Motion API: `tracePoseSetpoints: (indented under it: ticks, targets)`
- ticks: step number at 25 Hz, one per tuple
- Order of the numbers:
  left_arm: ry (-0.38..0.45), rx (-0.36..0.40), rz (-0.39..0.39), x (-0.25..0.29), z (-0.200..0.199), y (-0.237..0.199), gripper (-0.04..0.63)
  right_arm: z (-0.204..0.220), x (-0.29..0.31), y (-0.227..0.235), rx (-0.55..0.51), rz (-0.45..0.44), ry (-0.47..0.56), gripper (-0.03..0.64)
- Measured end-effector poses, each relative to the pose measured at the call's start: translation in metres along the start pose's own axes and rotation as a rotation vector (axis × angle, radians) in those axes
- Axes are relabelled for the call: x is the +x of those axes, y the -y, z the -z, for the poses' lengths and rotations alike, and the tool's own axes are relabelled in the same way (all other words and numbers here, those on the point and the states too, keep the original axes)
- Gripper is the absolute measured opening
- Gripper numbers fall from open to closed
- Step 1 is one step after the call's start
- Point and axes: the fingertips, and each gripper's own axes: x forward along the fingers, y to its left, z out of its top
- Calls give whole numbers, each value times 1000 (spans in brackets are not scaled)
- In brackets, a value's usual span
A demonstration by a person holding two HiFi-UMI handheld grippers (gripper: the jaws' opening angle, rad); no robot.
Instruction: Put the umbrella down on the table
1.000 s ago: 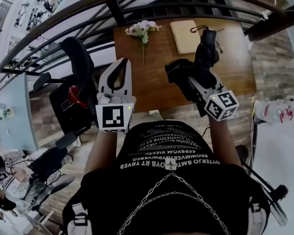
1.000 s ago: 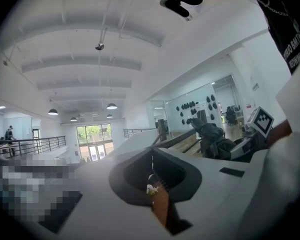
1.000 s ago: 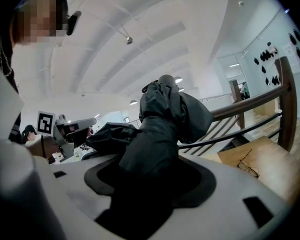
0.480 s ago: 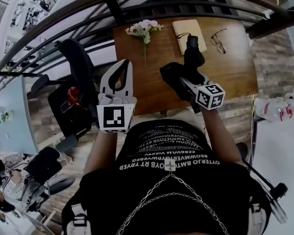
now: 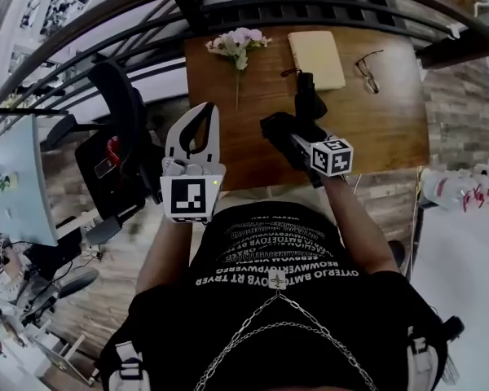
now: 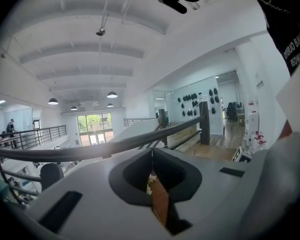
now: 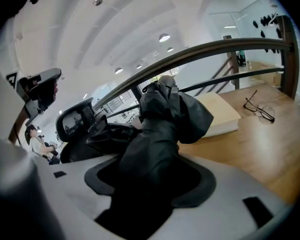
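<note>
- The right gripper (image 5: pixel 297 130) was clenched on a folded black umbrella (image 5: pixel 307 96), with loose fabric bunched between and over its jaws.
- The umbrella pointed away from the person, over the middle of the wooden table (image 5: pixel 391 129). Its far end, with a wrist strap, lay close to a tan notebook (image 5: pixel 316 58). No view showed whether it touched the wood.
- The left gripper (image 5: pixel 205 112) was closed with nothing in it, and hung off the table's near left edge.
- A pair of glasses (image 5: pixel 368 69) lay to the right of the notebook, and a small bunch of flowers (image 5: pixel 238 46) lay at the far left.
- To do this step well, the umbrella likely needed lowering flat onto the bare wood nearer than the notebook, its length fully supported before the jaws let go.
- The far end should stay clear of the notebook and glasses. The fabric might snag on the jaws at release, so opening wide and drawing straight back seemed wise.
</note>
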Motion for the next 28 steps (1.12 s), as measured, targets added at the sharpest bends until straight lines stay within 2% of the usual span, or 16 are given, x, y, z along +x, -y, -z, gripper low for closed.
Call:
tracePoseSetpoints:
  ticks: [9,16,23,24,28]
  targets:
    - [-48,-38,-13,17,20,15,29,34,28,21,-27,-21,-127,285]
    - [-98,-67,-22,23,42,18,29,60,42,34,-25,4,-218,285]
    - [-53,-68,-15,18,26,23,31,89,44,57,-19,93,-358,293]
    - [-50,-71,-14,17,24,22,31,90,45,59,-21,97,-371,311]
    - [-23,-61,-7,13,13,19,31,62,31,64,-123,135,-321,362]
